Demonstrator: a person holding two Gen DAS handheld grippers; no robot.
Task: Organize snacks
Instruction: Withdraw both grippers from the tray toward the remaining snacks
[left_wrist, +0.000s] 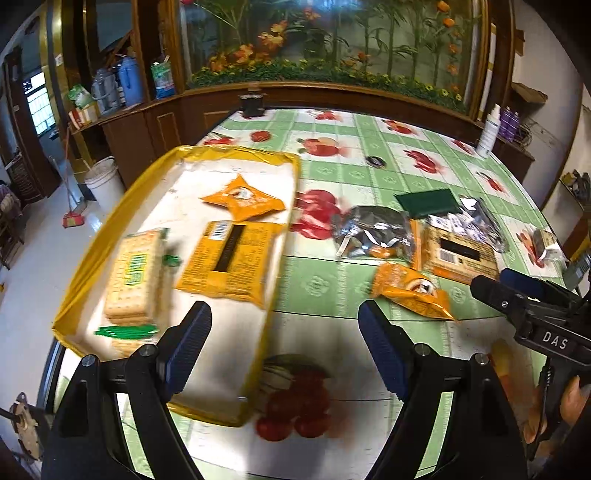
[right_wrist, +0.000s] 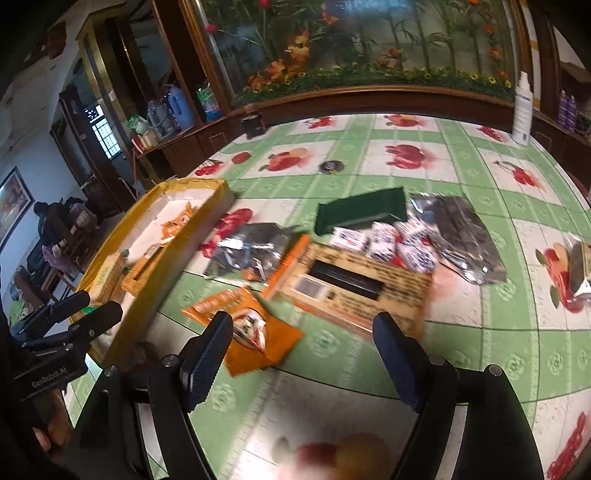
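Both pairs of tongs hover over the tabletop (left_wrist: 332, 295) with its green-and-white fruit-print cloth. The left tongs (left_wrist: 284, 332) stand released with nothing between the blue pads, poised above the near right edge of the shallow yellow-rimmed cardboard tray (left_wrist: 280, 158). In that tray lie a clear-wrapped stack of pale crackers with green lettering (left_wrist: 135, 275) at about nine o'clock, a flat orange rectangular packet lying barcode side up (left_wrist: 231, 258) in the middle, and a small orange pillow-shaped snack bag (left_wrist: 243, 201) toward twelve o'clock. The right tongs (right_wrist: 301, 338) are also released, their jaws widening a little, empty; another small orange snack bag (right_wrist: 251, 325) lies on the cloth just past the left pad, whether touching it I cannot tell. Beyond it, toward twelve and one o'clock, sits the loose pile: a large tan-and-orange flat packet (right_wrist: 354, 288), a crumpled silver foil bag (right_wrist: 255, 247), a dark green wrapper (right_wrist: 360, 212), small white-and-blue sachets (right_wrist: 384, 240) and a dark shiny foil pouch (right_wrist: 465, 236).
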